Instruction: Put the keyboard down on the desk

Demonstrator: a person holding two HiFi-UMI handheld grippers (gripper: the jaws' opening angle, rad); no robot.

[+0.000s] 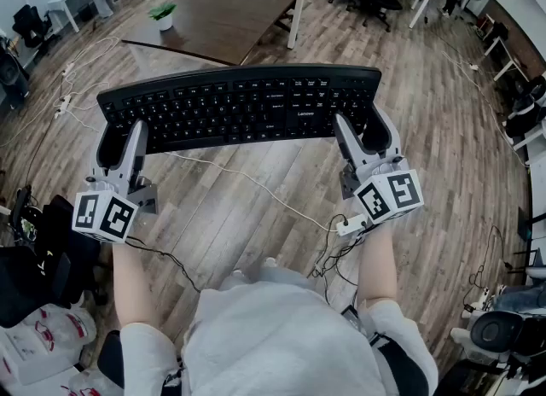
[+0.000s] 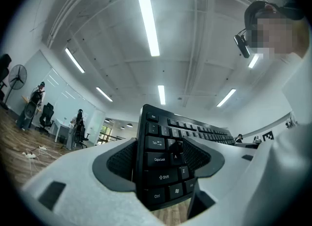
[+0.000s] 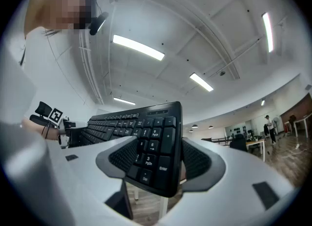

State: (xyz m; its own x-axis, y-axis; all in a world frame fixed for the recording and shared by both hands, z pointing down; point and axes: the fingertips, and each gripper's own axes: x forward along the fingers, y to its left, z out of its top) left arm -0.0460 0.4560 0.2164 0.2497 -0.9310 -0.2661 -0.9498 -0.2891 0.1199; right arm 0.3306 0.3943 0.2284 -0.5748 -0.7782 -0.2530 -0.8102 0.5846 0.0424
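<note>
Black keyboard (image 1: 243, 106) held level in the air over wood floor (image 1: 256, 206), short of the worktop (image 1: 213, 19). Left claw (image 1: 122, 141) pinches its left end; right claw (image 1: 363, 134) pinches its right end.

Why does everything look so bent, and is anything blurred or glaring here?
Head view: the wide lens bows the floorboards and the keyboard; evenly lit, sharp. Left gripper view: ceiling strip lights burn white, corners go black. Right gripper view: same dark round border, keys still readable.
</note>
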